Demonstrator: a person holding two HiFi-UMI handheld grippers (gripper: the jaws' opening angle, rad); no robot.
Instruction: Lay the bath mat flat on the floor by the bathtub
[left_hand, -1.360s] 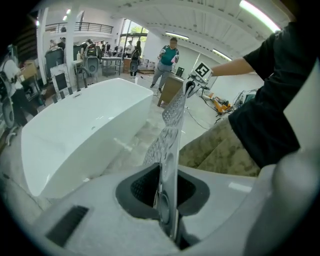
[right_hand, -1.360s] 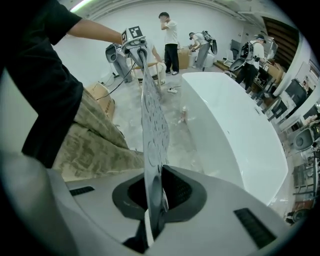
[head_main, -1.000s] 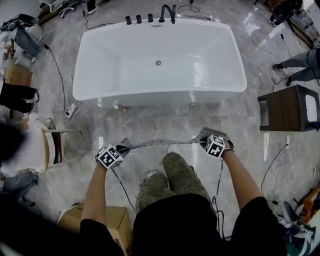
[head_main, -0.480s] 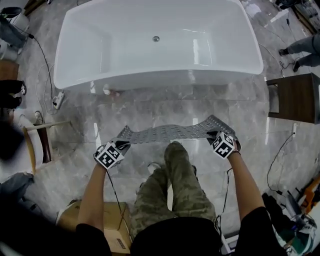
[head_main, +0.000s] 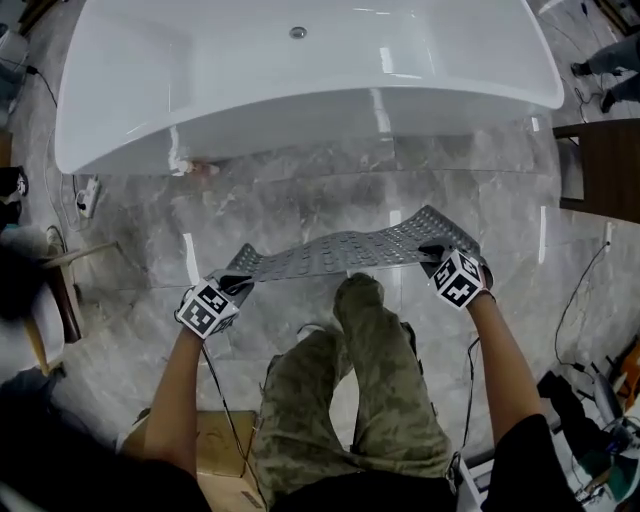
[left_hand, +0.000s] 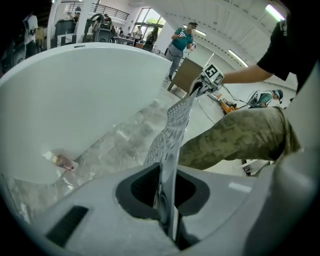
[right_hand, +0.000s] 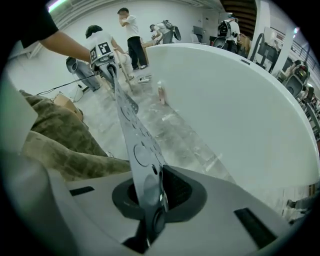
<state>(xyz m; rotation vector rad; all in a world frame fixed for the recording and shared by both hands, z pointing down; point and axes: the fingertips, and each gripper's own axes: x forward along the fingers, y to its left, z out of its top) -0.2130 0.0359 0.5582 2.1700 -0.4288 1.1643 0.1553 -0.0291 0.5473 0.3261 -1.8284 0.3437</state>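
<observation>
Because your left claw (head_main: 232, 285) and right claw (head_main: 432, 254) each clench a short end of the grey perforated rubber bath mat (head_main: 345, 250), it hangs spread between them over the grey marble floor (head_main: 300, 190) beside the white bathtub (head_main: 300, 100), ready to land flat.

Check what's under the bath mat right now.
Only grey marble floor shows around the bath mat, held at both ends by the left tongs and right tongs. The patch directly beneath is covered in head view; the person's knee hides its near edge.
</observation>
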